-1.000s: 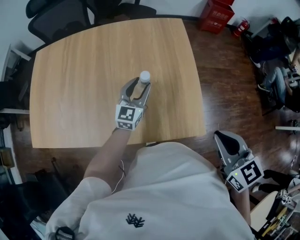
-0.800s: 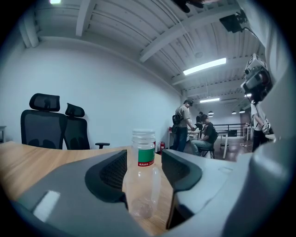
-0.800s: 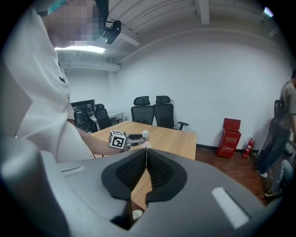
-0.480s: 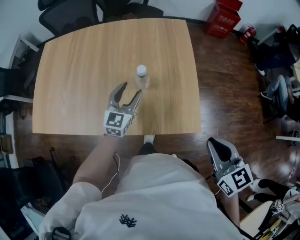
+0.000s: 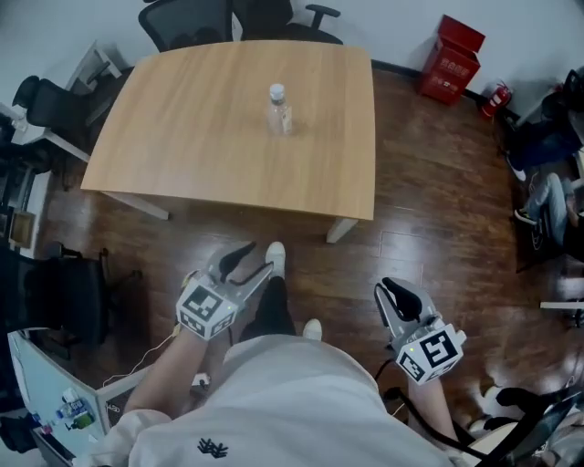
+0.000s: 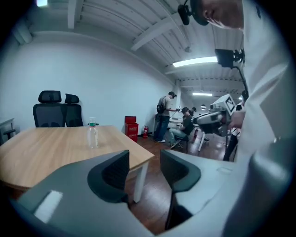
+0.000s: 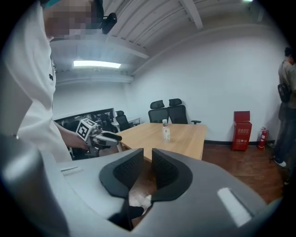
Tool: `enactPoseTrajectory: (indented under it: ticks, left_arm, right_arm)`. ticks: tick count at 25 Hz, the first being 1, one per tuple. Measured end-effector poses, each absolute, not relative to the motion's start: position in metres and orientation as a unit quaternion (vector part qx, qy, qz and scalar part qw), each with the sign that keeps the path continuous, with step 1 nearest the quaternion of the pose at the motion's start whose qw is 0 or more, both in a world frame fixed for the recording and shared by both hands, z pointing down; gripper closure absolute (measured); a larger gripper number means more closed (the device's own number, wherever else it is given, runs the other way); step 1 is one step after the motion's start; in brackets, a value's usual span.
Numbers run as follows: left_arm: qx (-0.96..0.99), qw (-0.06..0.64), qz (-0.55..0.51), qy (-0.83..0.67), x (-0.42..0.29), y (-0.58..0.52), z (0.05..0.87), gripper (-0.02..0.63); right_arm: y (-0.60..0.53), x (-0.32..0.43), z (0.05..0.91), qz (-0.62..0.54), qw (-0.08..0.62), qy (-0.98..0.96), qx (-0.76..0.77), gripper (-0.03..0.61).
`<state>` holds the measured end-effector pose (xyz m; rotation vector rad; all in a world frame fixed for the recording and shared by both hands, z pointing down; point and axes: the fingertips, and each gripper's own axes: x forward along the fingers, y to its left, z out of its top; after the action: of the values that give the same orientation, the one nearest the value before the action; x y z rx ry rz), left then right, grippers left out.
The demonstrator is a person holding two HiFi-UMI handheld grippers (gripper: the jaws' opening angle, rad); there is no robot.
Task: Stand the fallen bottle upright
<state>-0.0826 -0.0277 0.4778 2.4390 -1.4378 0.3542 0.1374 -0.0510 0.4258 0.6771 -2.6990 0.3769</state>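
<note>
Head view: the clear bottle (image 5: 279, 109) stands upright, nearer the counter's (image 5: 182, 137) right edge, its contents too small to tell. The left gripper (image 5: 251, 263) and right gripper (image 5: 397, 294) hang beyond the near edge.

Left gripper view: jaws wide, empty.

Right gripper view: jaws narrowly apart, empty.

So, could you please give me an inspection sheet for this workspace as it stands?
Surface: wooden table, bare apart from one item.
Job's things: clear bottle standing upright, cap on, near the table's middle.
Clutter: nothing seen on the table.
Grippers: left tongs open and empty; right tongs narrowly open and empty; both held over the floor, well away from the table.
Cables: thin wire by the left forearm; none on the table.
Surroundings: dark wood floor; black office chairs at the table's far edge; red box and fire extinguisher near the wall.
</note>
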Motion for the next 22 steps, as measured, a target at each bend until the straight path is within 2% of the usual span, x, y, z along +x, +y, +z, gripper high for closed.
enactPoseTrajectory:
  ticks: [4, 15, 22]
  left_arm:
    - [0.840, 0.174, 0.114, -0.502, -0.057, 0.058, 0.462, 0.416]
    - [0.874, 0.135, 0.098, -0.456, -0.028, 0.178, 0.425, 0.420]
    - [0.881, 0.155, 0.034, -0.445, -0.062, 0.265, 0.401, 0.420]
  right_arm:
    - [-0.008, 0.136, 0.427, 0.127, 0.157, -0.959, 0.198, 0.534]
    - [0.089, 0.119, 0.404, 0.088, 0.113, -0.969, 0.203, 0.517]
    - [0.187, 0.087, 0.390, 0.076, 0.104, -0.964, 0.232, 0.517]
